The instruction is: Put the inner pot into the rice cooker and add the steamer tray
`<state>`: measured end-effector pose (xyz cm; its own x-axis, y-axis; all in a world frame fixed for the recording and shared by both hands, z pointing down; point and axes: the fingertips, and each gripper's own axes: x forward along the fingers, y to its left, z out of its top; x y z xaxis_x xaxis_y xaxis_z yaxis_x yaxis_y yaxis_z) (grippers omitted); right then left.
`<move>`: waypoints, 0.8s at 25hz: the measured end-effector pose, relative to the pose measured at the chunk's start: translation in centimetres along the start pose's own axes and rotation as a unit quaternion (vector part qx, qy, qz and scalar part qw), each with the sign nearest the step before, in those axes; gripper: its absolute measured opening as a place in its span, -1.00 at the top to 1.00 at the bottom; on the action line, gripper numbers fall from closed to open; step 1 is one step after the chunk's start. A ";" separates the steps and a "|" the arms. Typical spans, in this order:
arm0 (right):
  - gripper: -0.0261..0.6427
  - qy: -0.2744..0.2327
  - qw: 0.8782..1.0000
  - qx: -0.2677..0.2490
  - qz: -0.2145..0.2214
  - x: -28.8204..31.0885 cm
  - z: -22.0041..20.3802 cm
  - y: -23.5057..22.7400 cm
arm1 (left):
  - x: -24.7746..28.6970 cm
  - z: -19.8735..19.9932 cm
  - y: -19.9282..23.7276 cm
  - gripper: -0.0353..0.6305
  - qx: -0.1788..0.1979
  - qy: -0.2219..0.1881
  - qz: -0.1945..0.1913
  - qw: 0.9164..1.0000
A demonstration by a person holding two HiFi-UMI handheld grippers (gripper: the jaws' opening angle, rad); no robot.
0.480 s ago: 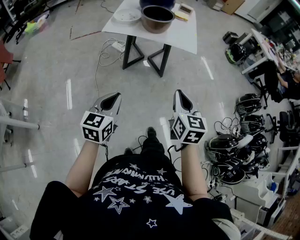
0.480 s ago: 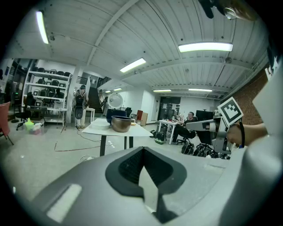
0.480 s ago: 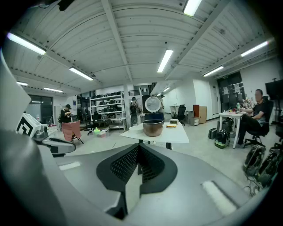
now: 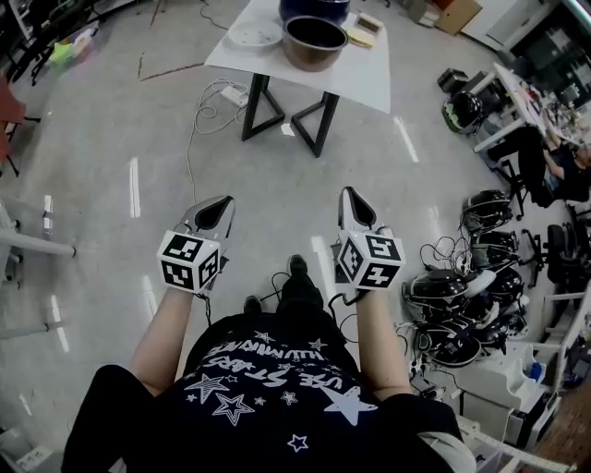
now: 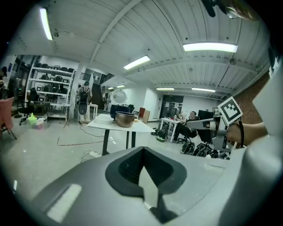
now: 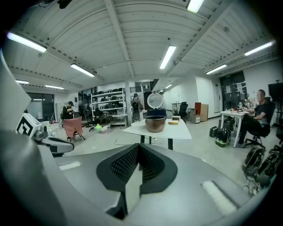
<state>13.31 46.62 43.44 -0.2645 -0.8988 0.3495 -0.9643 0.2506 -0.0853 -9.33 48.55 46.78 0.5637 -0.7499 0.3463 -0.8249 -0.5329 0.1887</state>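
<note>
The left gripper (image 4: 214,211) and right gripper (image 4: 355,205) keep their fingers pressed together on nothing, likely because nothing is in reach. Far ahead of the fingers, the inner pot (image 4: 315,39) sits on the table (image 4: 365,78), between the steamer tray (image 4: 254,35) and the rice cooker (image 4: 314,7).

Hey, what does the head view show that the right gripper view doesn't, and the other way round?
Only the head view: the person's black star-printed shirt, forearms and black shoes.
Only the right gripper view: ceiling strip lights, storage shelves and a pink chair.
Both: the white table carrying the round metal inner pot, with the dark blue rice cooker behind it.
</note>
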 end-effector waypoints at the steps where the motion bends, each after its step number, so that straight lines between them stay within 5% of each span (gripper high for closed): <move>1: 0.84 0.001 1.000 0.001 -0.001 0.0 -0.2 0.1 | -0.2 -0.3 0.2 0.89 -0.001 0.003 -0.001 1.000; 8: 0.83 -0.011 1.000 0.021 0.018 1.4 0.1 0.8 | 0.3 0.3 2.3 0.88 -0.007 -0.003 0.002 1.000; 10: 0.69 -0.014 0.999 0.033 0.024 2.5 0.3 0.5 | 1.2 1.0 2.7 0.60 -0.008 -0.010 0.003 1.000; 13: 0.19 -0.008 0.997 0.061 0.039 4.9 0.3 -0.4 | 2.9 1.3 4.1 -0.04 -0.025 -0.013 0.020 0.999; 16: -0.02 -0.003 0.997 0.071 0.040 8.1 0.6 -1.9 | 4.9 1.0 6.1 -0.28 -0.052 -0.005 0.039 0.998; 20: -0.05 0.003 0.995 0.090 0.042 13.4 2.0 -4.7 | 9.0 1.8 8.2 -0.37 -0.054 0.019 0.043 0.997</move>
<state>14.29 32.66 46.66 -0.3456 -0.8749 0.3393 -0.9249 0.2564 -0.2808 -10.93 36.74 49.78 0.4905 -0.7747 0.3990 -0.8709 -0.4206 0.2541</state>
